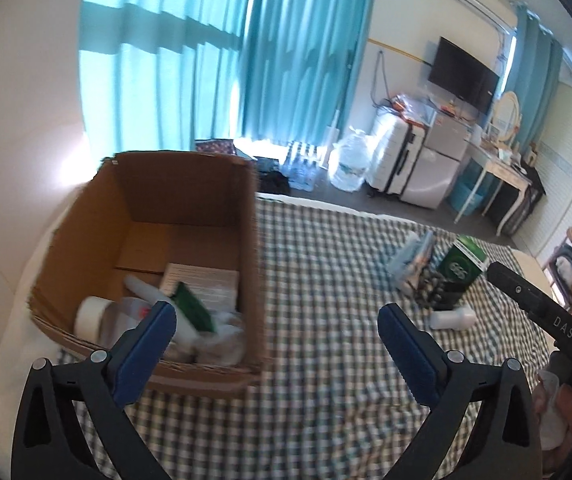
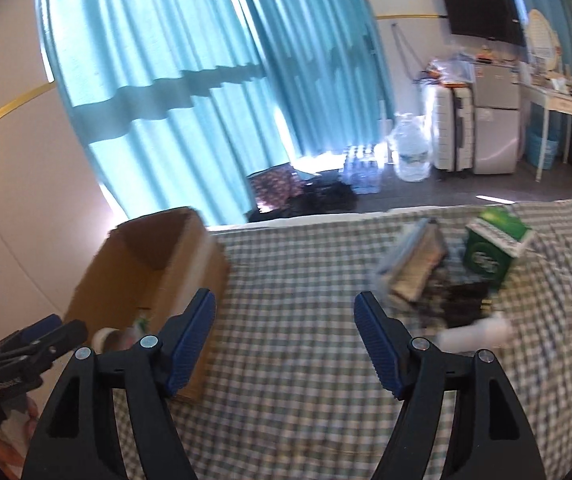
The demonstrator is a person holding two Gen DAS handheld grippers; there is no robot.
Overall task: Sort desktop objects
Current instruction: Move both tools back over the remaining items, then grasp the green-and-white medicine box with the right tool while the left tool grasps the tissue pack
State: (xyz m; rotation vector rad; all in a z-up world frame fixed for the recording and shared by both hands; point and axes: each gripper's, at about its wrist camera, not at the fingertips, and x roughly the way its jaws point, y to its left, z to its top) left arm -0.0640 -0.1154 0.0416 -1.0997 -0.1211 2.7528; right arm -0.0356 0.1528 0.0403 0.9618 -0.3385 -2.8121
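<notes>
An open cardboard box (image 1: 190, 196) stands at the left on the checked cloth (image 1: 325, 280); inside lie a white-capped jar (image 1: 94, 316), a paper booklet (image 1: 202, 280), a green packet (image 1: 194, 308) and clear plastic. My left gripper (image 1: 278, 344) is open and empty, just in front of the box's near right corner. My right gripper (image 2: 286, 340) is open and empty over the cloth between the box (image 2: 154, 268) and a pile at the right: a green carton (image 2: 493, 248), a book-like pack (image 2: 413, 260), a dark item (image 2: 461, 300) and a white bottle (image 2: 477, 332) lying down.
Teal curtains (image 1: 214, 60) hang behind. Beyond the cloth's far edge are a large water jug (image 1: 349, 164), a white suitcase (image 1: 397, 156), a small fridge (image 1: 441, 164), a wall TV (image 1: 461, 72) and a white desk (image 1: 501, 172). The other gripper's body shows at the right (image 1: 541, 308).
</notes>
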